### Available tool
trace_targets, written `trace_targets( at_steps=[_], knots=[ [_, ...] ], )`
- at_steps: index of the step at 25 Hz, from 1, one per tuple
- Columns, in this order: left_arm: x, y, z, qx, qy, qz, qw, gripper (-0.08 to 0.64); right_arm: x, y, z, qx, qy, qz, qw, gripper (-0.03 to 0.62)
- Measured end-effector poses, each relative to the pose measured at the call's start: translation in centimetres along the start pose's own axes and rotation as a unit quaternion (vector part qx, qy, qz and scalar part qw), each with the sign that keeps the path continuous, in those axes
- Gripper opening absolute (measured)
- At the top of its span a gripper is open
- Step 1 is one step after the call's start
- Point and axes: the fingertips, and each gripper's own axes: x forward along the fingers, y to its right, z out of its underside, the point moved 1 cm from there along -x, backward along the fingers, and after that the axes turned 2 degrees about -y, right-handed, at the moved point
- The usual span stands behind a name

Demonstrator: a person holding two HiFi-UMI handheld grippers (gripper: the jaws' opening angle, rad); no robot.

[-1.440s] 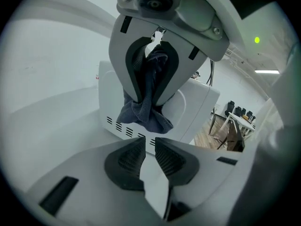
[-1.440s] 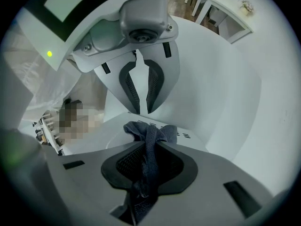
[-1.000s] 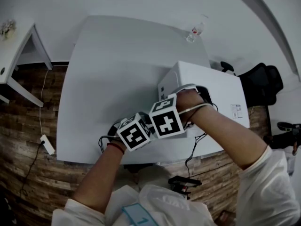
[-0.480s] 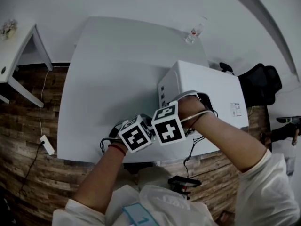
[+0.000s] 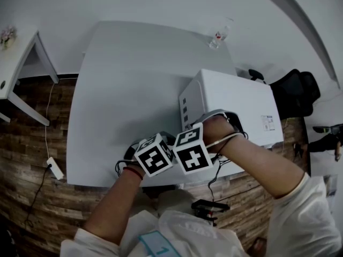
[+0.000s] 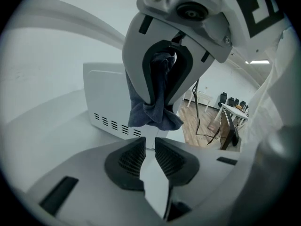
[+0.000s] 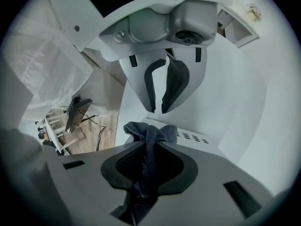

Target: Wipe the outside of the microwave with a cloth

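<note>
Two tables: big table (image 5: 128,74) in middle, small table (image 5: 13,58) at 10 o'clock.
One microwave (image 5: 236,98), 3 o'clock.
One cloth (image 7: 148,132) (dark blue).
Two grippers: left gripper (image 6: 149,155), right gripper (image 7: 149,161).
One chair (image 5: 300,92), 3 o'clock.
One clear cup (image 5: 218,36), 1 o'clock.
One power strip (image 5: 55,167), 8 o'clock.

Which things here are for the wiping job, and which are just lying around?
For the job:
microwave
cloth, pinched in the right gripper
left gripper, shut and empty

Just lying about:
small clear container on the table
power strip on the floor
black chair
</note>
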Motion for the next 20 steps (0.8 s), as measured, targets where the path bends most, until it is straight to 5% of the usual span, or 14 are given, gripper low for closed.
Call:
trace_targets(
  at_steps=[8, 20],
  knots=[
    [-0.9, -0.1, 0.4, 0.013, -0.021, -0.009, 0.9996, 0.061, -0.3, -1.1, -0.5, 0.009, 0.010, 0.001, 1.000, 0.084],
    [-3.7, 0.0, -1.9, 0.012, 0.000, -0.040, 0.9991, 0.061, -2.1, -3.4, -1.6, 0.042, 0.083, 0.006, 0.996, 0.084]
  ],
)
